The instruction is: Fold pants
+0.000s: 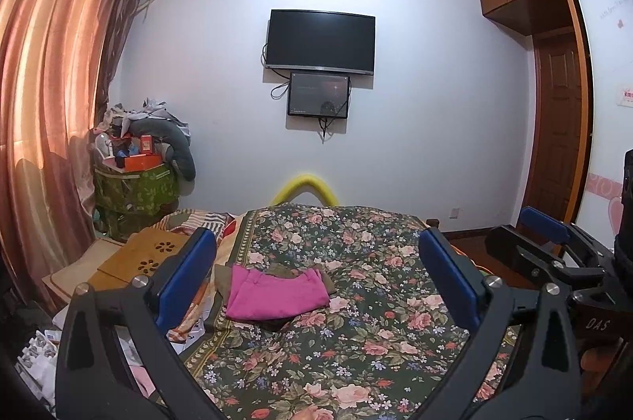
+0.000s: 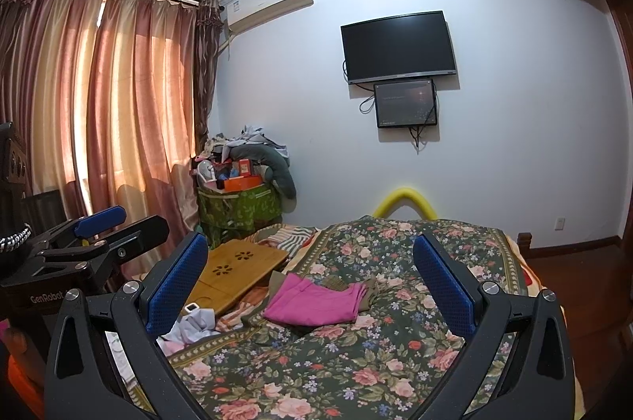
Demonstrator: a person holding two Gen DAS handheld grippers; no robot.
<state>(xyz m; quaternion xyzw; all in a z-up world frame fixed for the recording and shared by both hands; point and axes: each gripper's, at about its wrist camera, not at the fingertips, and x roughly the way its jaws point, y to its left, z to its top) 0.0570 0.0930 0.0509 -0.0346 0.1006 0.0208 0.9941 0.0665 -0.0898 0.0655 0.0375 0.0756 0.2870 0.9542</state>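
Holding both grippers spread wide and empty above the near end of the floral bed (image 1: 356, 348), we see the pink pants (image 1: 277, 295) lying ahead, long axis left to right, slightly nearer our left gripper (image 1: 316, 285) than our right gripper (image 2: 310, 283).

Both wrist views look level down the floral bed (image 1: 336, 341) toward the wall television (image 2: 397, 46), side by side

— Where is room lying open?
— Bare floral quilt (image 1: 356, 348) is stretching up to the folded pink pants (image 1: 277, 295).
— Anything crowding?
— The wooden tray (image 2: 237, 271) and loose clutter (image 2: 190, 331), perhaps clothing, are hemming its left edge.
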